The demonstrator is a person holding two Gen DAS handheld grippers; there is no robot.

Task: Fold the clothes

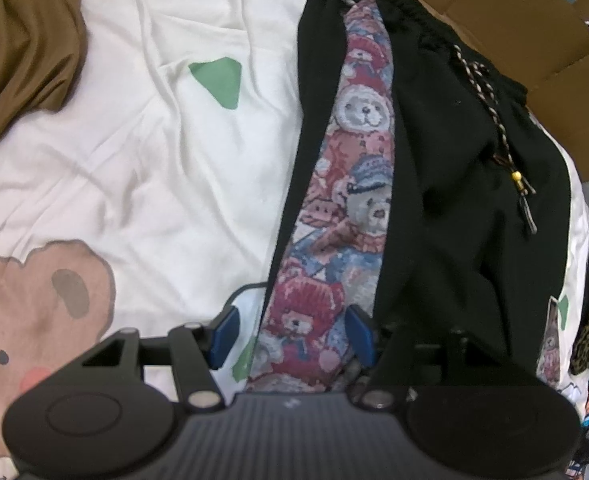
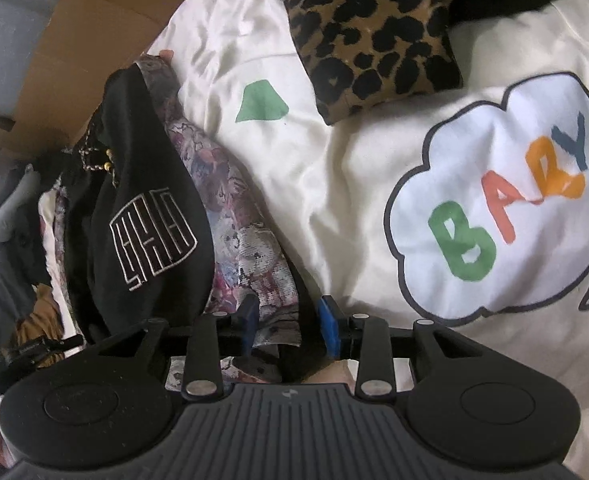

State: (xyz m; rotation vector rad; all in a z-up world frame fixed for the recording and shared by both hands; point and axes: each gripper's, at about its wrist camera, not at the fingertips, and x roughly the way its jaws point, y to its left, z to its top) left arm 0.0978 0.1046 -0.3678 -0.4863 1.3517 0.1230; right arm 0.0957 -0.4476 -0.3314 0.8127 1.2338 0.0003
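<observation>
A black garment [image 1: 454, 168] with a teddy-bear patterned panel [image 1: 358, 184] and a braided drawstring [image 1: 490, 108] lies folded lengthwise on the white printed sheet [image 1: 154, 160]. My left gripper [image 1: 293, 336] hovers over the near end of the patterned panel, jaws open, with its pads either side of the strip. In the right wrist view the same garment [image 2: 142, 220] shows a white embroidered logo [image 2: 152, 236]. My right gripper [image 2: 290, 326] stands open, with the patterned fabric [image 2: 254, 264] and a black edge lying loose between its blue pads.
A brown garment [image 1: 22, 52] is bunched at the sheet's far left. A leopard-print garment [image 2: 374, 28] lies beyond the right gripper. Cardboard boxes [image 1: 526, 28] border the sheet behind the black garment. The sheet carries a bear print [image 1: 34, 312] and a "BABY" bubble [image 2: 506, 200].
</observation>
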